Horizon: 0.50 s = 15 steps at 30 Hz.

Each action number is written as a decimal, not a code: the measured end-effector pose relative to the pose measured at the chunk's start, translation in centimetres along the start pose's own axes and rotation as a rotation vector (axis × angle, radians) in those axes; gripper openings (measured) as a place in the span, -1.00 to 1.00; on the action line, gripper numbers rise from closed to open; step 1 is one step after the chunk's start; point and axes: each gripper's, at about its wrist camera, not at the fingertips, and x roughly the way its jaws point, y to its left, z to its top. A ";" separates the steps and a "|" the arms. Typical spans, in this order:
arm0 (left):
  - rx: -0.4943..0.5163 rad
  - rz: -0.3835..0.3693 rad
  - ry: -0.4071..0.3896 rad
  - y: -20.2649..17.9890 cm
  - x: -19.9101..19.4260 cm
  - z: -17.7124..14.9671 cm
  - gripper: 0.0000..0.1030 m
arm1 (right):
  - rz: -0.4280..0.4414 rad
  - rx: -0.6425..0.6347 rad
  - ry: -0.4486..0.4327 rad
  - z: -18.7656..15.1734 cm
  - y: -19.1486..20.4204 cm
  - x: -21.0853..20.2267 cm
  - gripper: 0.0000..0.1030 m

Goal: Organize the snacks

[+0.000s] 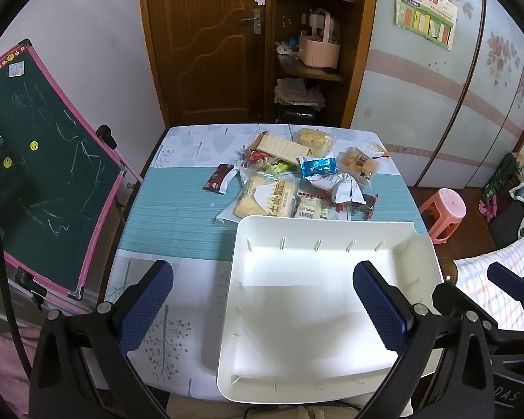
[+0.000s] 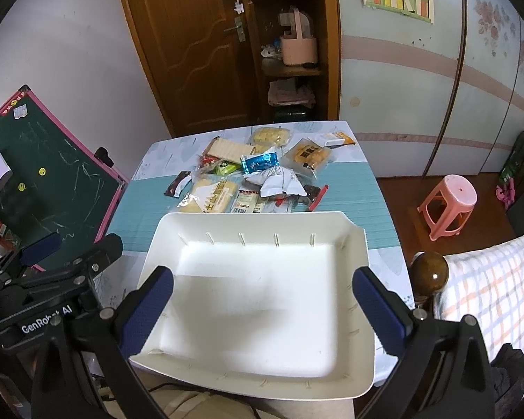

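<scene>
The white tray (image 2: pixel 255 300) is big, shallow and empty, with little slots along its walls; it sits on the near part of the counter (image 2: pixel 353 188), its long side running left to right; one far corner, at 2 o'clock, is cut off at a slant. The pile of snack packs (image 2: pixel 248 181) lies just past the tray at 12 o'clock; a blue shiny pack (image 2: pixel 260 163) sits on top. The left gripper (image 1: pixel 262 300) and the right gripper (image 2: pixel 262 300) are both spread wide, holding nothing.
</scene>
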 end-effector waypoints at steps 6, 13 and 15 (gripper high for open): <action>0.000 0.000 0.006 0.1 0.1 -0.1 0.99 | 0.019 0.017 0.015 0.4 -0.5 0.6 1.00; 0.006 0.000 0.029 0.2 0.7 -0.3 0.99 | 0.046 0.034 0.014 0.5 -0.7 0.8 1.00; 0.007 0.000 0.034 0.3 0.8 -0.4 0.99 | 0.054 0.037 0.013 0.7 -0.9 0.9 1.00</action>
